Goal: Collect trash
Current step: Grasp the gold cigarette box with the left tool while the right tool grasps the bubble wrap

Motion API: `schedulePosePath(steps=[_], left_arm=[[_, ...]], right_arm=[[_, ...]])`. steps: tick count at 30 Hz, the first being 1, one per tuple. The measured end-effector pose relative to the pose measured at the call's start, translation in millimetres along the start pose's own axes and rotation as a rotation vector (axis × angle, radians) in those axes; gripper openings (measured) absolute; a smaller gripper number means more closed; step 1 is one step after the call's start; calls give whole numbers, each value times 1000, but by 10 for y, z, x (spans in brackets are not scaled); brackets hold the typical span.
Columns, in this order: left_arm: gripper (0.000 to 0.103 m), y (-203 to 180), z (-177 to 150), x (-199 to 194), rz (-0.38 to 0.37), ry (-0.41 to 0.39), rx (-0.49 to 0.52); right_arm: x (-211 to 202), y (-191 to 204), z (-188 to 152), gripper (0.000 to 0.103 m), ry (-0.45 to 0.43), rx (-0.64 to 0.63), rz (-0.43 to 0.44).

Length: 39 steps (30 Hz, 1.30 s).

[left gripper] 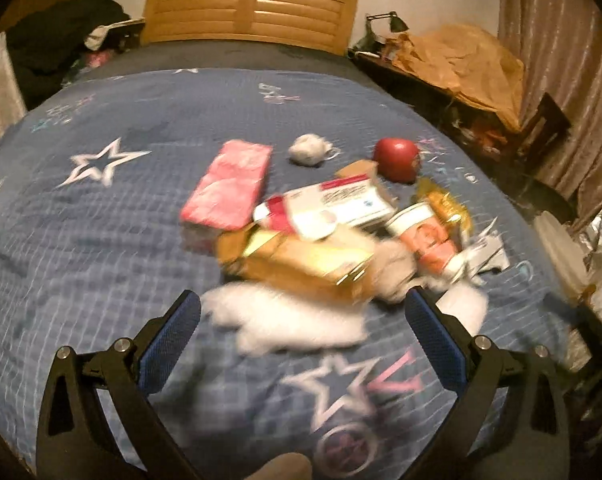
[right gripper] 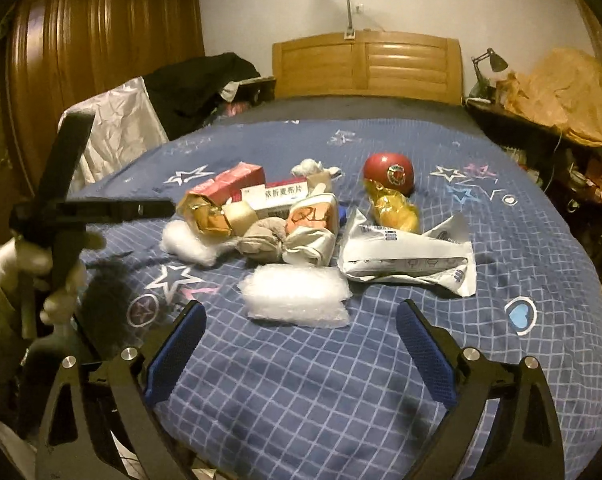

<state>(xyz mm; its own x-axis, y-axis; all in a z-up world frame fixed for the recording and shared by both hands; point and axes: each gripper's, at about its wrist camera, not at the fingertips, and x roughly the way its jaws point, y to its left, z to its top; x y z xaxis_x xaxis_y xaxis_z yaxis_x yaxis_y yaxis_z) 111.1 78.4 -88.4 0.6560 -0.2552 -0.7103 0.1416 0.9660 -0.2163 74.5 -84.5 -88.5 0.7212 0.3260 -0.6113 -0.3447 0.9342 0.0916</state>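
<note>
On the blue star-print bedspread [right gripper: 341, 360], trash heaped: bubble wrap [right gripper: 297, 294], white pouch [right gripper: 405, 260], red apple [right gripper: 389, 174]. Left gripper [left gripper: 301, 316] and right gripper [right gripper: 301, 332] hovering, jaws spread, empty.

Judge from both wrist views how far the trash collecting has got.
Nothing looks collected yet. The left claw and right claw are both open and empty. Left to do: the clear bubble-wrap wad, white printed plastic pouch, gold foil box and the other scraps lie on the blue star-patterned bedspread.
</note>
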Motion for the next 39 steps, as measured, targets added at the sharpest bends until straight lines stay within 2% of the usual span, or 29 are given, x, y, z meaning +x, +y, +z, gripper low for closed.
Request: schedulePosePath(steps=[3,5,7,8,11,15,18,20,22,24,26,28,33,35,39], left_arm=[[98,-199,191,102,12,-11,4],[98,-366,255,312,101,16,85],[95,-359,221,585,215,94,140],[95,-264,180,651,262,123,139],[95,226,60,398,228,120,13],[95,942,-107,-43,321,95,-72],[95,1223,-152,-274,289,79,-125],[95,1150,-110,-382,223,48,-123],[95,942,-35,-392,182,22,-54],[95,699,49,-323,144,13,62],[95,520,77,-211,130,24,188],[95,473,109,-59,107,60,263],[95,607,159,231,50,138,285],[94,643,126,294,30,155,282],[64,598,131,426,-9,172,269]], right_arm=[[89,-33,21,95,14,9,3],[169,-25,15,95,32,12,16],[218,20,-3,95,47,-1,29],[219,33,-12,95,53,-10,37],[182,25,-10,95,54,-52,47],[147,-69,28,96,47,-55,71],[164,-79,22,96,50,-67,84],[193,-63,3,96,60,-72,95],[232,-30,-7,96,73,-82,103],[266,1,-1,96,85,-103,118],[320,12,22,96,104,-113,132],[408,1,73,96,132,-110,150],[711,-42,204,96,207,-62,187],[860,-30,240,96,230,-67,159],[1092,-40,264,96,279,-53,109]])
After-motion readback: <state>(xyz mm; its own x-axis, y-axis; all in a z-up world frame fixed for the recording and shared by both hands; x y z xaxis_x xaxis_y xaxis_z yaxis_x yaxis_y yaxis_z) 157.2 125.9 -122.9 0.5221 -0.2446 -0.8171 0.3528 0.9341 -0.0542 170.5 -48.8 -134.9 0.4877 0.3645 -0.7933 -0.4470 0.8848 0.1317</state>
